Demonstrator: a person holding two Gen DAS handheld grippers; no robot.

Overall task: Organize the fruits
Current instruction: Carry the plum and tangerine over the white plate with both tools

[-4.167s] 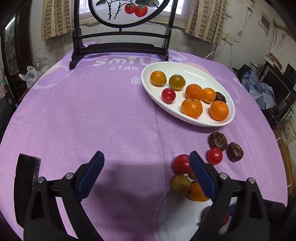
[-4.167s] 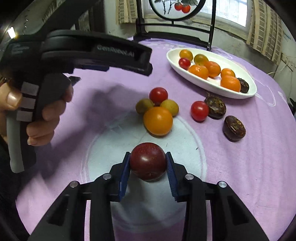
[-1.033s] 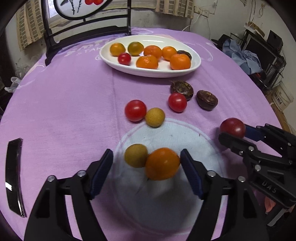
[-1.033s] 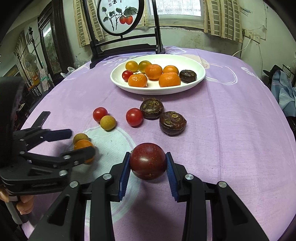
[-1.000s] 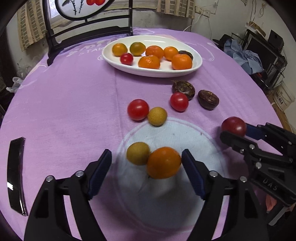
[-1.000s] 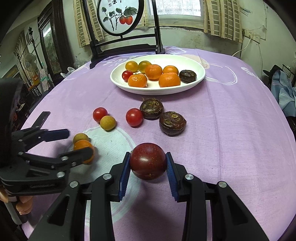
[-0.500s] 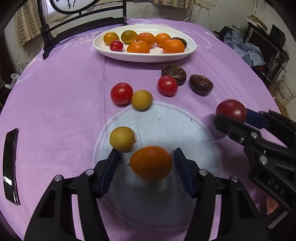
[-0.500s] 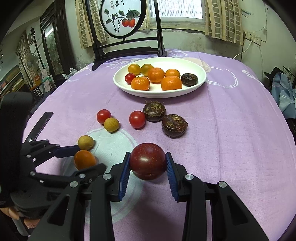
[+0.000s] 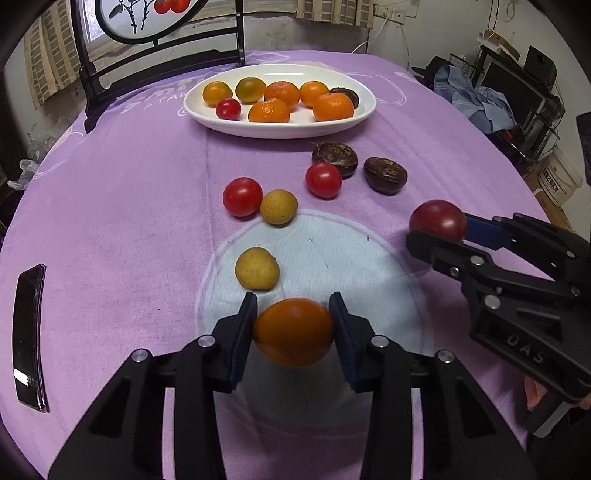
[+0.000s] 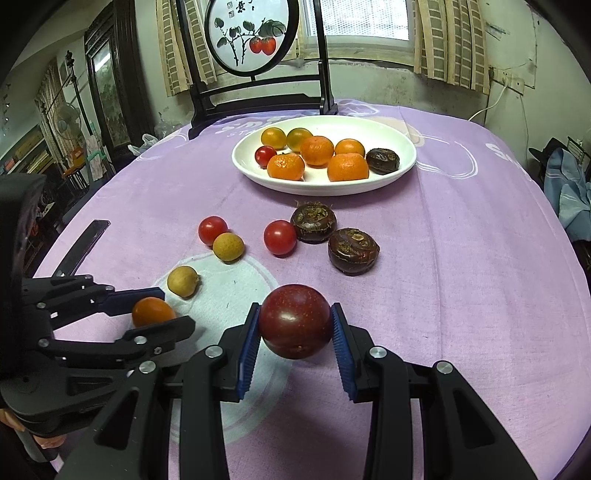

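My left gripper (image 9: 293,301) is closing its jaws on an orange fruit (image 9: 293,332), and both blue pads touch its sides. The right gripper (image 10: 295,310) is shut on a dark red plum (image 10: 294,325), held just above the purple cloth at the right. A white oval plate (image 9: 280,129) at the far side holds several oranges, a small tomato and a dark fruit. Loose on the cloth lie two red tomatoes (image 9: 242,196) (image 9: 323,180), two yellow-brown fruits (image 9: 278,206) (image 9: 257,268) and two dark brown fruits (image 9: 335,155) (image 9: 385,175).
A black phone (image 9: 28,341) lies near the table's left edge. A dark wooden stand with a round painted screen (image 10: 251,33) rises behind the plate. The round table drops off on the right toward clothes and boxes (image 9: 480,99).
The left gripper's jaws have come in from wide apart until they press on the orange, which now sits away from the yellow-brown fruit. The right gripper keeps still with the plum.
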